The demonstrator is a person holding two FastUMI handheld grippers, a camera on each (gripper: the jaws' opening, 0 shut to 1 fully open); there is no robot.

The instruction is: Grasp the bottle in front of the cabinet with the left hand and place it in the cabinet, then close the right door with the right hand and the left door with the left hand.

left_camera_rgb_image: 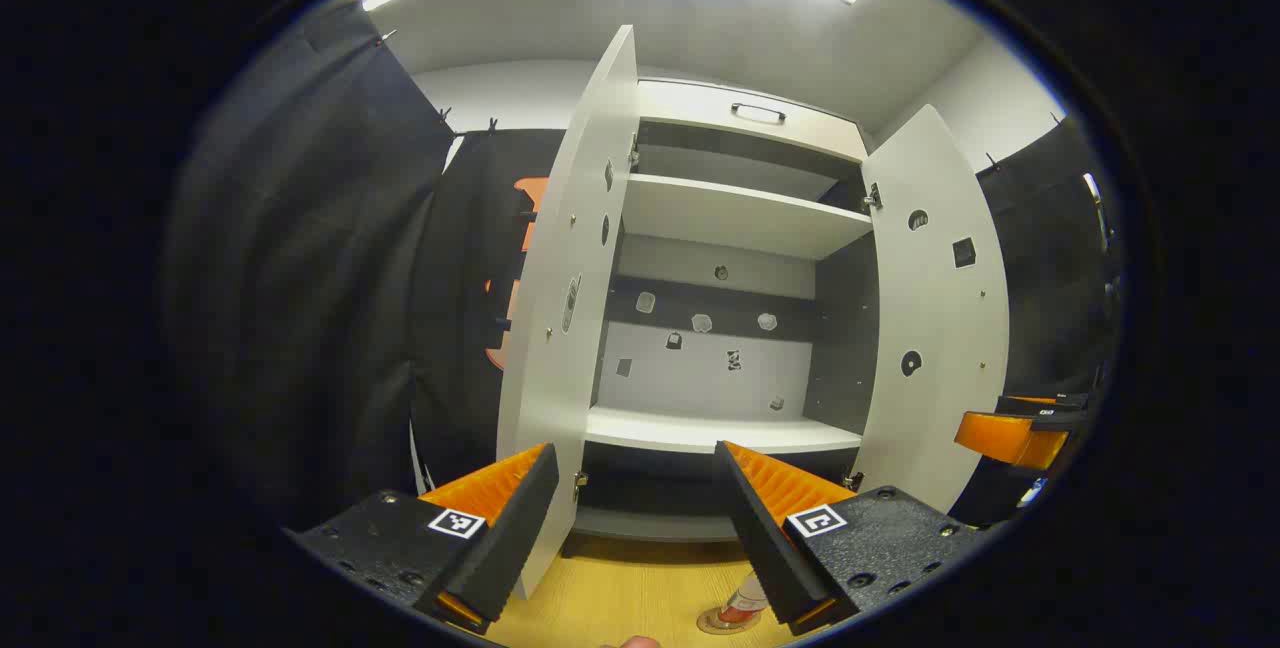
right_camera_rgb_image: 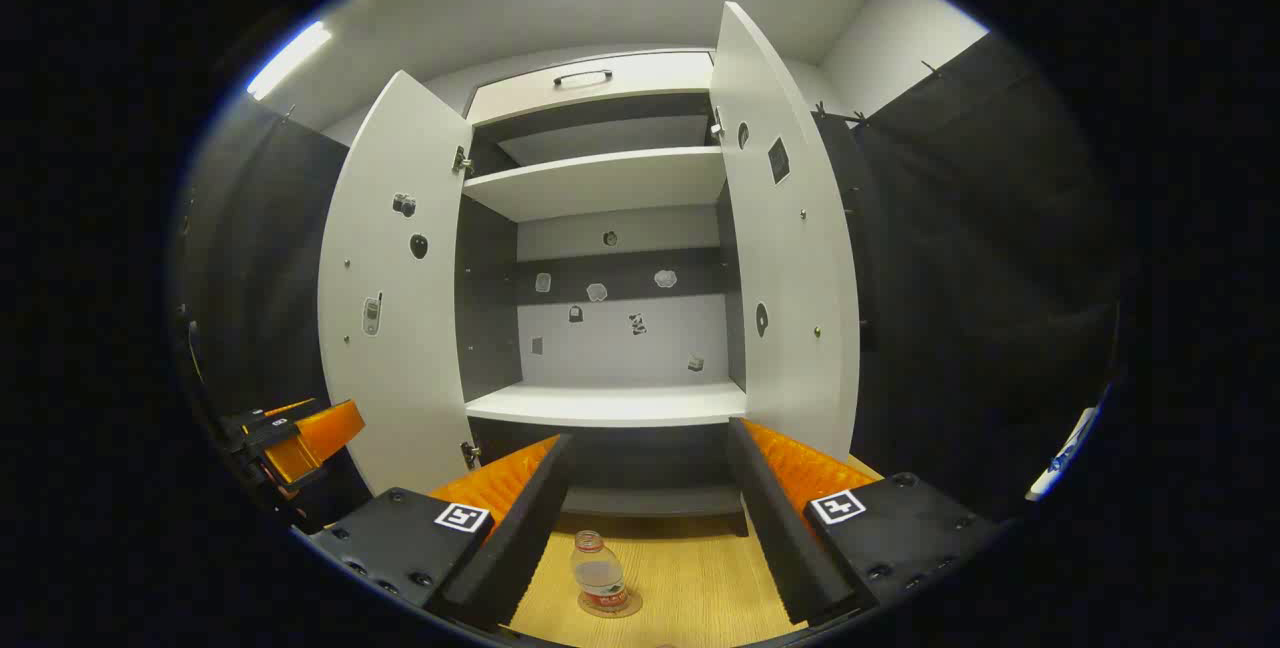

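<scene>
A small clear bottle point(right_camera_rgb_image: 598, 578) with a red label stands upright on the wooden floor point(right_camera_rgb_image: 700, 583) in front of the white cabinet point(right_camera_rgb_image: 600, 183). In the left gripper view the bottle point(left_camera_rgb_image: 745, 606) sits low, partly hidden behind one of my fingers. Both cabinet doors stand wide open: left door point(left_camera_rgb_image: 570, 328), right door point(left_camera_rgb_image: 935, 328). My left gripper point(left_camera_rgb_image: 633, 453) is open and empty, held above and short of the bottle. My right gripper point(right_camera_rgb_image: 648, 433) is also open and empty, facing the cabinet's lower shelf point(right_camera_rgb_image: 610, 403).
Black cloth walls flank the cabinet on both sides. The right gripper point(left_camera_rgb_image: 1010, 433) shows beside the right door, and the left gripper point(right_camera_rgb_image: 300, 438) beside the left door point(right_camera_rgb_image: 395, 308). A drawer with a handle point(right_camera_rgb_image: 583, 78) tops the cabinet. An upper shelf point(left_camera_rgb_image: 740, 213) is bare.
</scene>
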